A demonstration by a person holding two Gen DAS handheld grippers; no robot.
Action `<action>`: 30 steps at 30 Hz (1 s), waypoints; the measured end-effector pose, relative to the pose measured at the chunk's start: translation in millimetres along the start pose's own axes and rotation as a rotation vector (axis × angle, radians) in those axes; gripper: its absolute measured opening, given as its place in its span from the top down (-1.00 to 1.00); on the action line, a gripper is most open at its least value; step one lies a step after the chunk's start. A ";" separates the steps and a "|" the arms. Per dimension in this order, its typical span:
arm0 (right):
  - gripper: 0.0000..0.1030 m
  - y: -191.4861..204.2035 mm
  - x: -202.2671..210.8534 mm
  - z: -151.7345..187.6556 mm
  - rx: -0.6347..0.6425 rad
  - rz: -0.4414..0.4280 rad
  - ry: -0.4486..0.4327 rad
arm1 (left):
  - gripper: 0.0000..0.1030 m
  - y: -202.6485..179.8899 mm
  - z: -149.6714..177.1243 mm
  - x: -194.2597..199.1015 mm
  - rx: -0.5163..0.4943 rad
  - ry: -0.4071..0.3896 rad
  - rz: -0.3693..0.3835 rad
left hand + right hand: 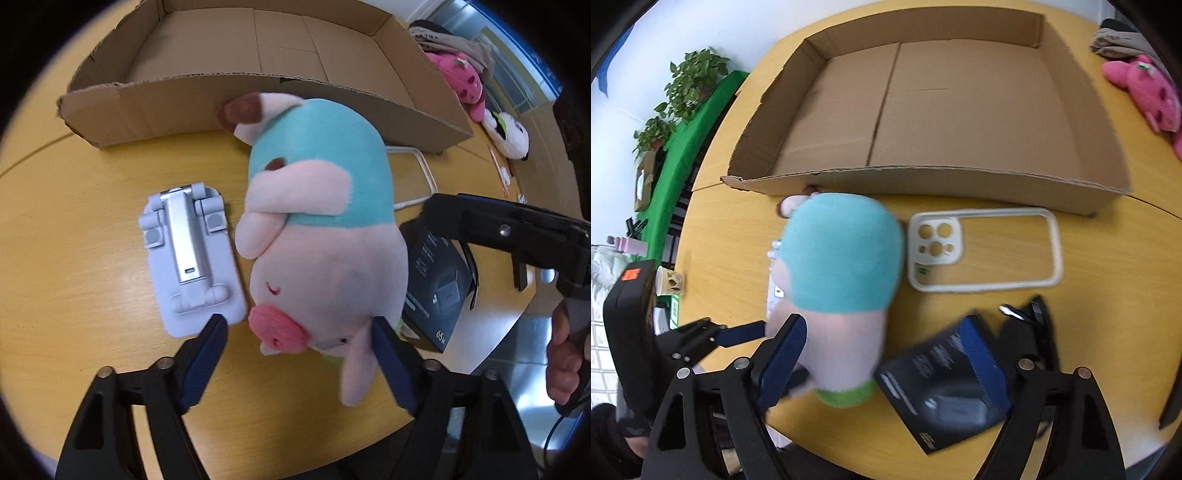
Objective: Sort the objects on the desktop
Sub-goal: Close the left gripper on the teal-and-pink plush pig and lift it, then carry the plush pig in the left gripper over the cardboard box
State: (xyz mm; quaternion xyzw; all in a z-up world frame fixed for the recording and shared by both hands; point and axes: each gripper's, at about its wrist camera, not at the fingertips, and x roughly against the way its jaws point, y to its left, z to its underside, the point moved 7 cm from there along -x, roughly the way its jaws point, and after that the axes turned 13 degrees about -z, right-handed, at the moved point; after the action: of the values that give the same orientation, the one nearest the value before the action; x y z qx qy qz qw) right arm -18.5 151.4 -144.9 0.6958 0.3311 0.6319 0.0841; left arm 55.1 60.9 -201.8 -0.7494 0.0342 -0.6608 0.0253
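A pink pig plush in a teal shirt (317, 206) lies on the yellow table, head toward me; it also shows in the right wrist view (842, 266). My left gripper (299, 336) is open, its fingers on either side of the pig's head. A white folding phone stand (192, 254) lies to its left. My right gripper (882, 347) is open above the table, over a black charger box (942, 391) and beside the plush. A clear phone case (982, 251) lies right of the plush. An empty cardboard box (942, 110) stands behind.
A pink plush (1145, 92) and folded cloth lie at the far right; a white plush (506, 133) lies beyond them. Black sunglasses (1034, 325) lie by the charger box. A paper cup (668, 282) stands at the table's left edge. Plants stand off the table at left.
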 end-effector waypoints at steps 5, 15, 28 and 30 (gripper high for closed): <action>-0.72 -1.9 -28.7 -21.0 -0.031 -0.063 0.014 | -0.63 -3.4 2.3 -7.2 0.034 0.019 0.056; -0.68 28.1 -70.5 -32.3 0.029 -0.143 0.058 | -0.06 0.1 8.3 3.8 0.064 0.045 0.099; -0.42 64.5 -27.7 -32.6 0.134 -0.166 0.008 | 0.09 8.1 14.1 59.4 0.015 -0.018 0.087; -0.41 68.5 -15.0 -38.2 0.125 -0.182 -0.021 | 0.10 9.9 10.8 72.9 0.009 -0.044 0.088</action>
State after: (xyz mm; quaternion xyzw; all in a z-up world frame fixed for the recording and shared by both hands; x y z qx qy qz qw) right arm -29.6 78.9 -113.4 0.6734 0.4308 0.5923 0.1008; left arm 74.7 44.7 -131.9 -0.7612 0.0635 -0.6427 0.0584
